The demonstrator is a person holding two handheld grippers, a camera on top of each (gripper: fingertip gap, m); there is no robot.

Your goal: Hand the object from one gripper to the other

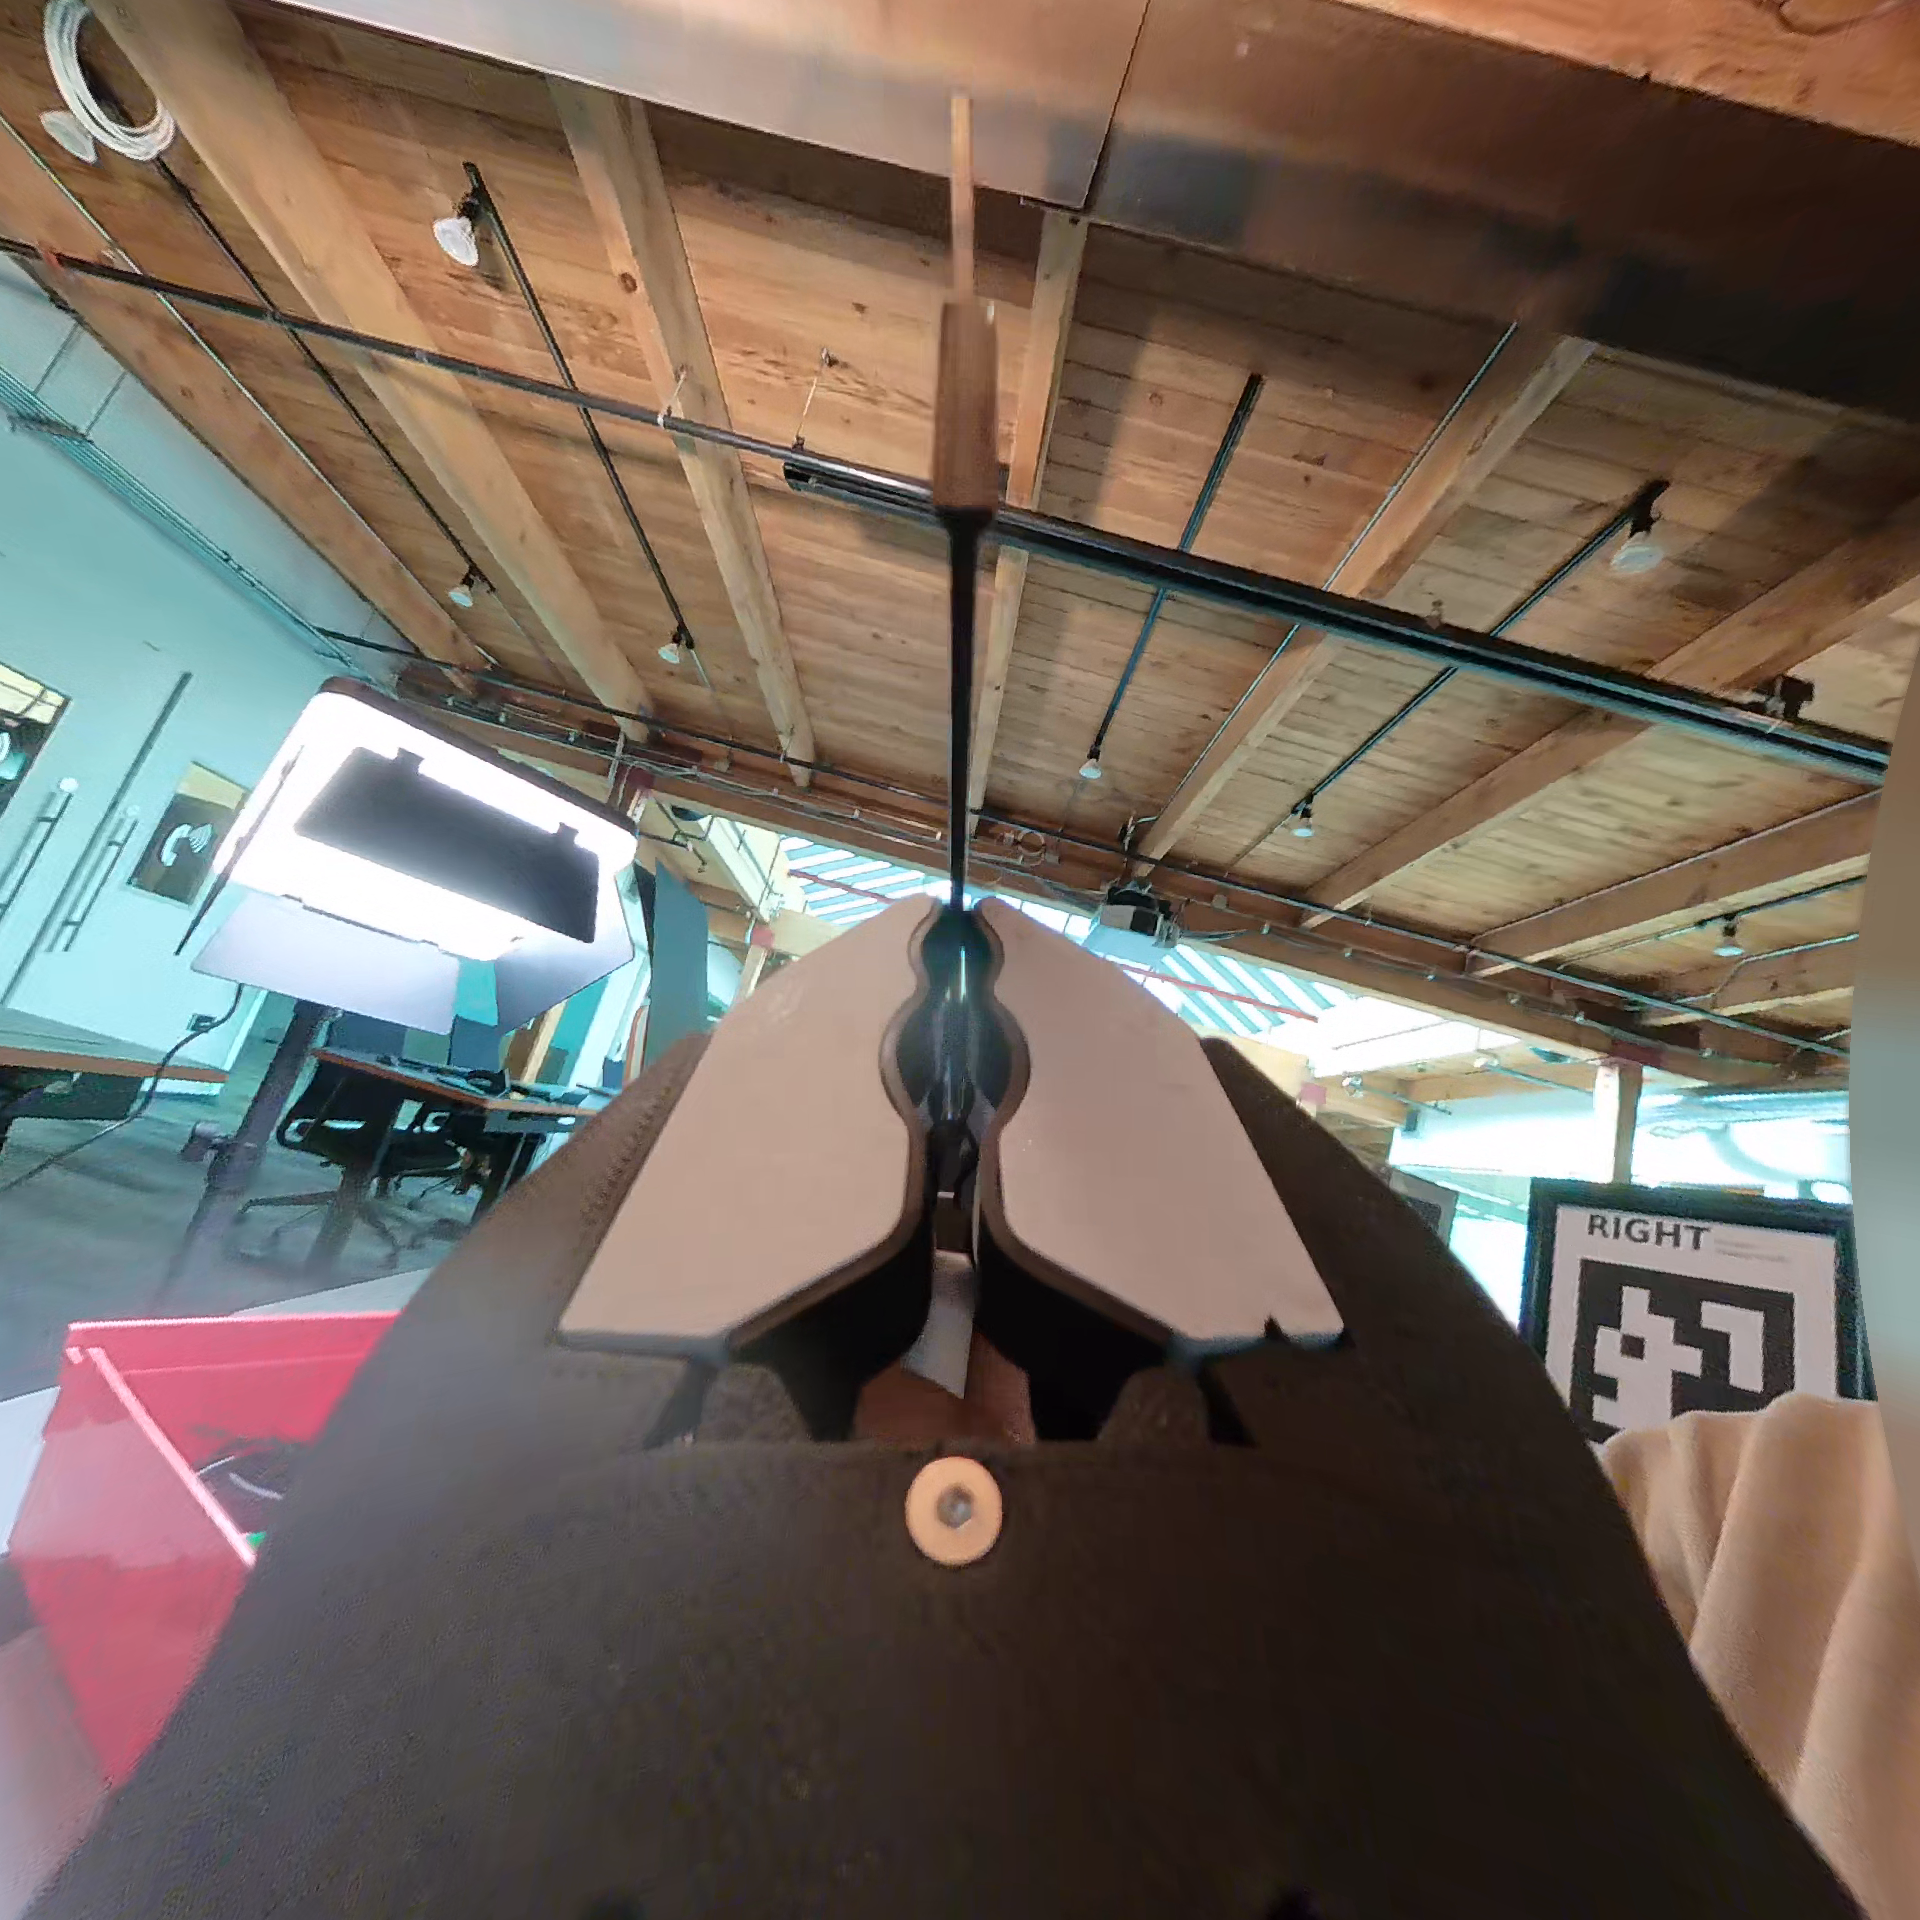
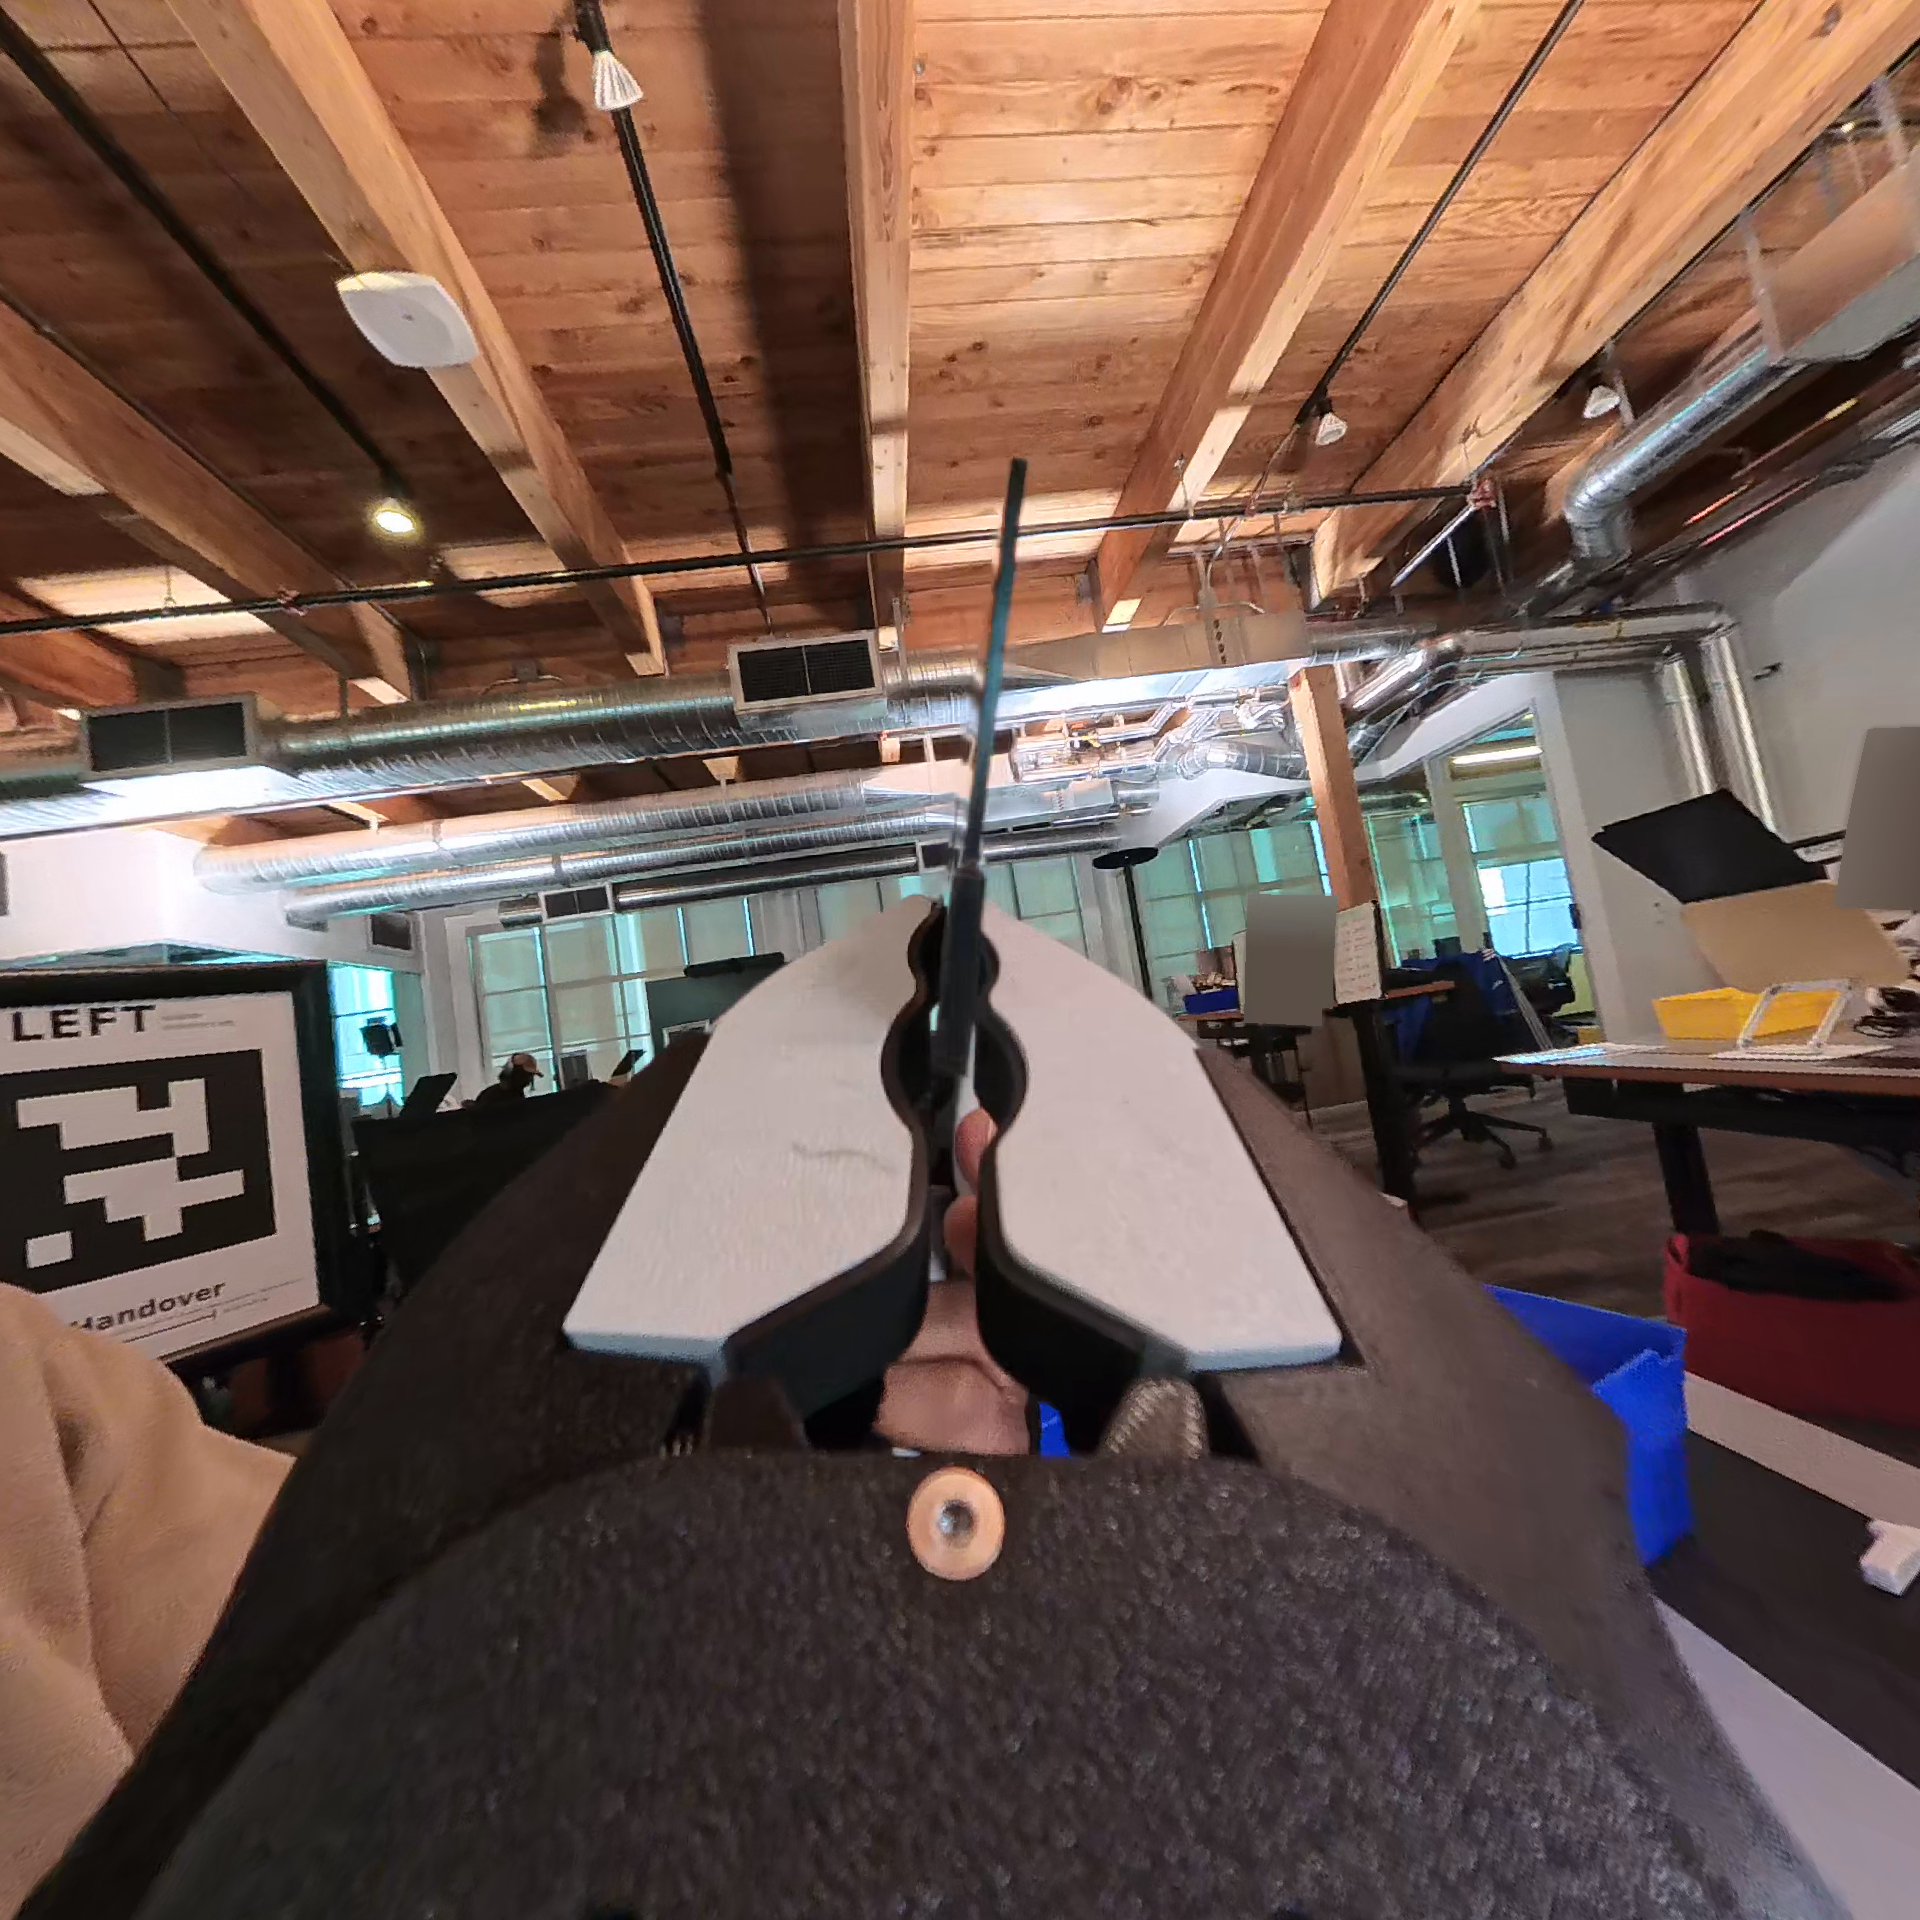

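Both the left gripper [image 1: 958,914] and the right gripper [image 2: 961,920] pinch thin rods: a wood-handled tool [image 1: 961,644] and a dark rod [image 2: 987,707], each sticking far out. Releasing either grip early, or the long lever twisting, could drop one.

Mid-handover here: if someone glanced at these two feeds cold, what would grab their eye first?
Probably the thin dark rod rising from the shut left gripper toward the wooden ceiling. Likewise a thin dark stick clamped in the right gripper. Next, the glowing light panel at left.

Bright daylight; studio lamp [image 1: 436,862] glares white; wide-angle edges bend; near foreground blurred.
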